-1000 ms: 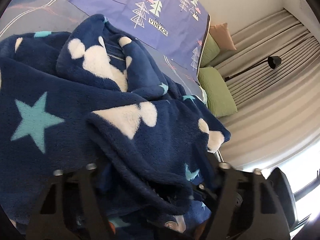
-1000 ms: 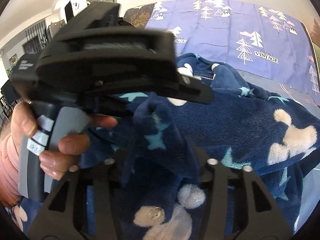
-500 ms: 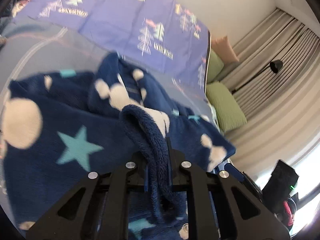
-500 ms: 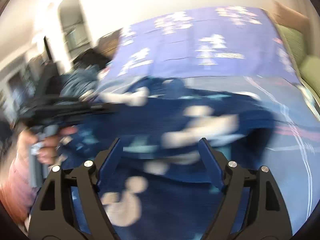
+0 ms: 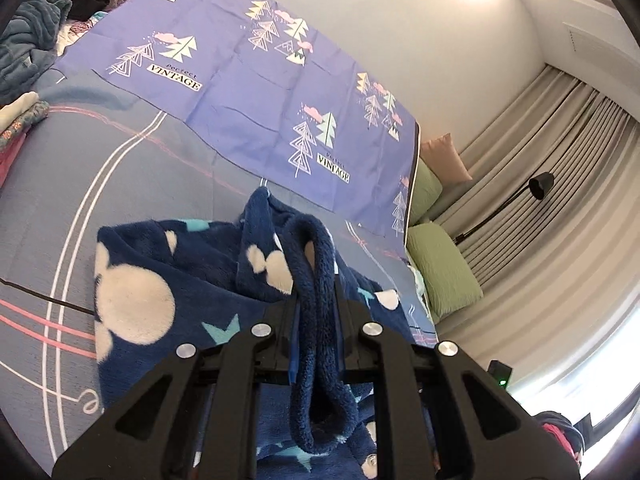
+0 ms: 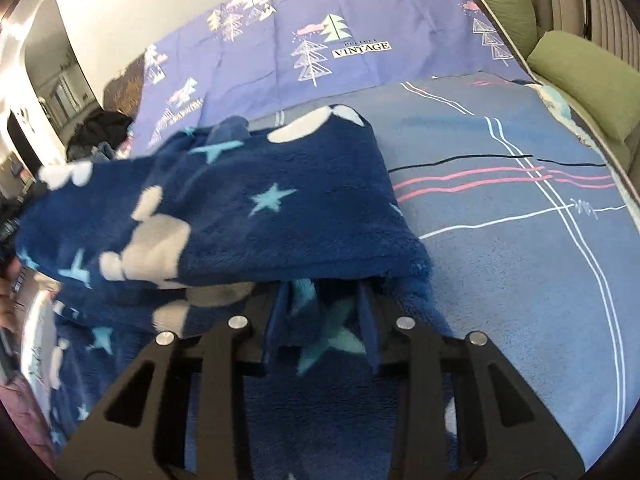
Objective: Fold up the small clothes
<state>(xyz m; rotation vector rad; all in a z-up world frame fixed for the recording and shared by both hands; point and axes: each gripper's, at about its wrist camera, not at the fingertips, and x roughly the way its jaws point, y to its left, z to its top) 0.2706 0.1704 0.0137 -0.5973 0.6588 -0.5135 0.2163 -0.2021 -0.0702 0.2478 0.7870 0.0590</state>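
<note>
A navy fleece garment [image 5: 168, 280] with white mouse heads and pale blue stars lies on the blue-grey bed sheet [image 5: 80, 168]. My left gripper [image 5: 316, 300] is shut on a thick rolled edge of it and holds that edge up. In the right wrist view the same garment [image 6: 224, 216] drapes over the fingers. My right gripper [image 6: 320, 304] has fleece between its fingers, which stand partly apart; its tips are hidden under the cloth.
A purple sheet with tree prints [image 5: 260, 92] covers the far side of the bed. Other clothes [image 5: 24, 52] are piled at the far left. Green cushions [image 5: 444, 272] and a floor lamp [image 5: 540, 186] stand by the curtains. The bed's right edge [image 6: 616, 160] is near.
My left gripper closed on the garment's edge and lifted it. My right gripper swung right, away from the left one, and closed in on fleece; the garment now stretches between them.
</note>
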